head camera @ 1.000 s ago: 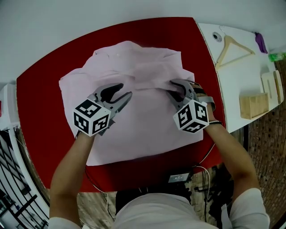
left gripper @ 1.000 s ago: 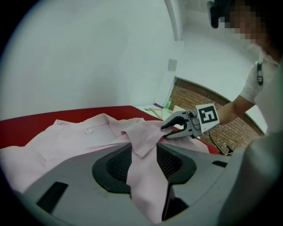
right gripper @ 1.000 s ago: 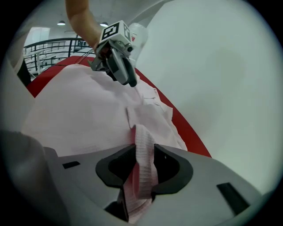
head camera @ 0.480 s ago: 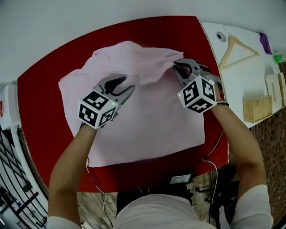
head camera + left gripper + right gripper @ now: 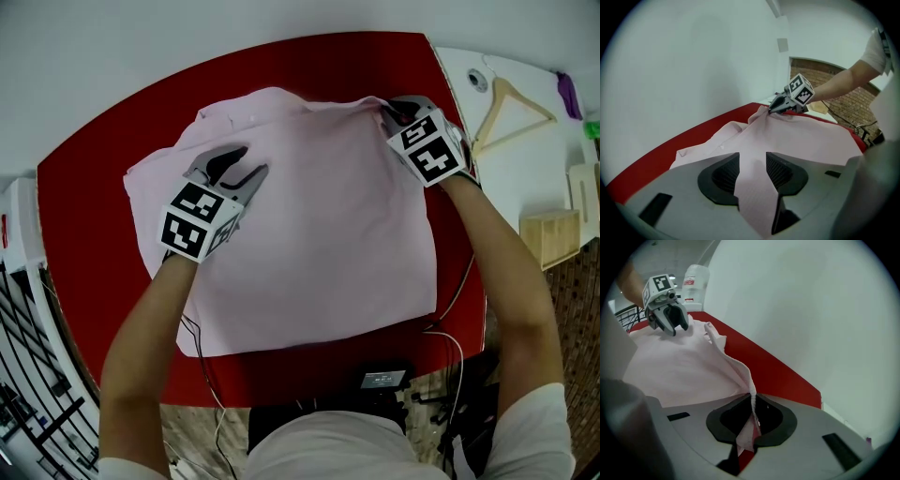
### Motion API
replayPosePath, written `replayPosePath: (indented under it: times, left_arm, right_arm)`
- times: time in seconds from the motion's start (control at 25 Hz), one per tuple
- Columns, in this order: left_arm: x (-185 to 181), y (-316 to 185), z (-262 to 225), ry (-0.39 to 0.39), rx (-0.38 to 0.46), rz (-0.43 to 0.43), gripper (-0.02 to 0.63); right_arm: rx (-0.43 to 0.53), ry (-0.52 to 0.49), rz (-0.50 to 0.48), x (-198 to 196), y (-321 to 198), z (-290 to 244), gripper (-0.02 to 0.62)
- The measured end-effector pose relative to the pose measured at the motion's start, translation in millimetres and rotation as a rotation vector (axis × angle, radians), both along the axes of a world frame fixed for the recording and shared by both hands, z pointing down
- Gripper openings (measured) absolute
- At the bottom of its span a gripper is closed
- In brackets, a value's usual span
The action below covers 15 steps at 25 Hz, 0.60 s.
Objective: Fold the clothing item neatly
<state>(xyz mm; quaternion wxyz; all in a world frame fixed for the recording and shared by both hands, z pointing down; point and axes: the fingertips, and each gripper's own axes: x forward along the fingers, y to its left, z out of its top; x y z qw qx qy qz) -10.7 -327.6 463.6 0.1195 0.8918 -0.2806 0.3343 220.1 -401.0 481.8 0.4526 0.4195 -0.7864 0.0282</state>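
Pinching pink shirt (image 5: 309, 225), right claw (image 5: 390, 107) just closed; left claw (image 5: 253, 161) spread; bottle label (image 5: 689, 281) illegible.

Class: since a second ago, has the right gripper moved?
Yes. The right gripper, its jaws just closing onto the shirt's edge, went from mid-shirt toward the red table's far right corner, nearer the hanger.

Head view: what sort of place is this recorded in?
Probably an indoor recording workspace: a pink shirt on a red table, a wooden hanger on a white side table, cables trailing at the near edge.
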Motion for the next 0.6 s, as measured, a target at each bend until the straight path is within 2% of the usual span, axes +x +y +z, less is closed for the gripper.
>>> replayPosePath:
  times: [0.16, 0.24, 0.36, 0.6]
  left_arm:
    - [-26.5, -2.5, 6.0, -0.017, -0.015, -0.050, 0.176]
    - [-37.5, -3.7, 7.9, -0.021, -0.023, -0.069, 0.176]
    - [-48.5, -6.7, 7.0, -0.009, -0.031, -0.096, 0.176]
    - [-69.1, -2.5, 3.6, -0.015, -0.039, -0.114, 0.176]
  right_arm:
    - [-0.026, -0.069, 0.065, 2.8, -14.5, 10.6, 0.050]
    - [-0.027, -0.097, 0.100, 9.2, -22.6, 11.1, 0.128]
    - [-0.041, -0.124, 0.144, 20.5, -28.6, 7.8, 0.203]
    - [0.035, -0.118, 0.197, 38.6, -27.9, -11.5, 0.207]
